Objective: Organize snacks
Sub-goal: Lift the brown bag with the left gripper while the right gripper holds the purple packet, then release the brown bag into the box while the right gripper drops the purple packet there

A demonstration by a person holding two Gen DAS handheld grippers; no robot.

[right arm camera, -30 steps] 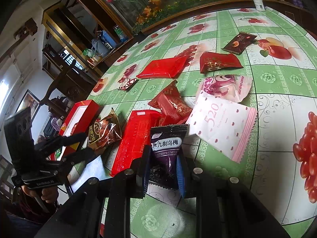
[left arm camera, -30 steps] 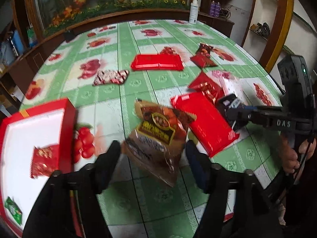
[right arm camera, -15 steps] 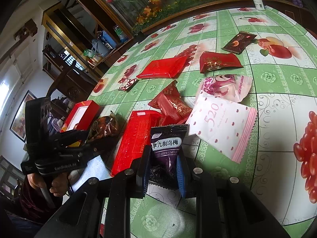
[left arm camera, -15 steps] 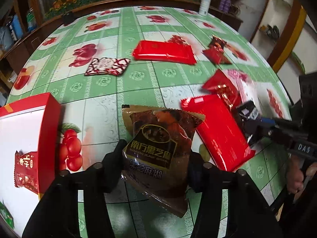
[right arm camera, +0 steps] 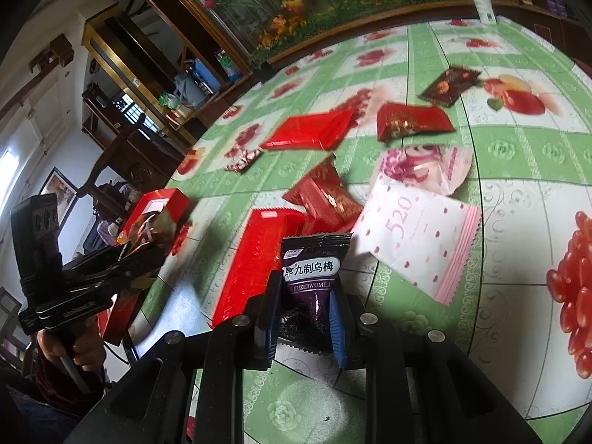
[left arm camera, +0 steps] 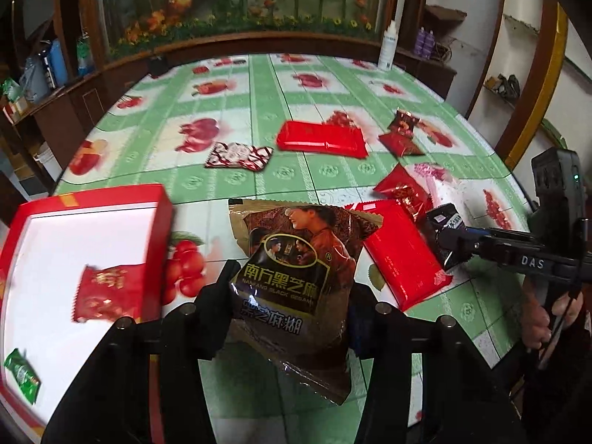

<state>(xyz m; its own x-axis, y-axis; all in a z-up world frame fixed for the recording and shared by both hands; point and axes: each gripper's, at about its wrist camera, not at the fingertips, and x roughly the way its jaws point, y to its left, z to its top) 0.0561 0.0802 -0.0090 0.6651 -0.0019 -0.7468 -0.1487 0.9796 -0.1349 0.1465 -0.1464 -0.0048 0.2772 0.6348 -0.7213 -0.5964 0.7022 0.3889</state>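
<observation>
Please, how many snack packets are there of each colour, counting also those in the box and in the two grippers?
Red packets: 5
White-pink packets: 2
Red-and-white packet: 1
Dark brown packet: 1
Brown sesame packet: 1
Purple packet: 1
Green packet: 1
Total: 12

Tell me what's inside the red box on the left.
In the red box: a red snack packet and a small green packet on its white floor. The near corner is cut off by the frame.
</observation>
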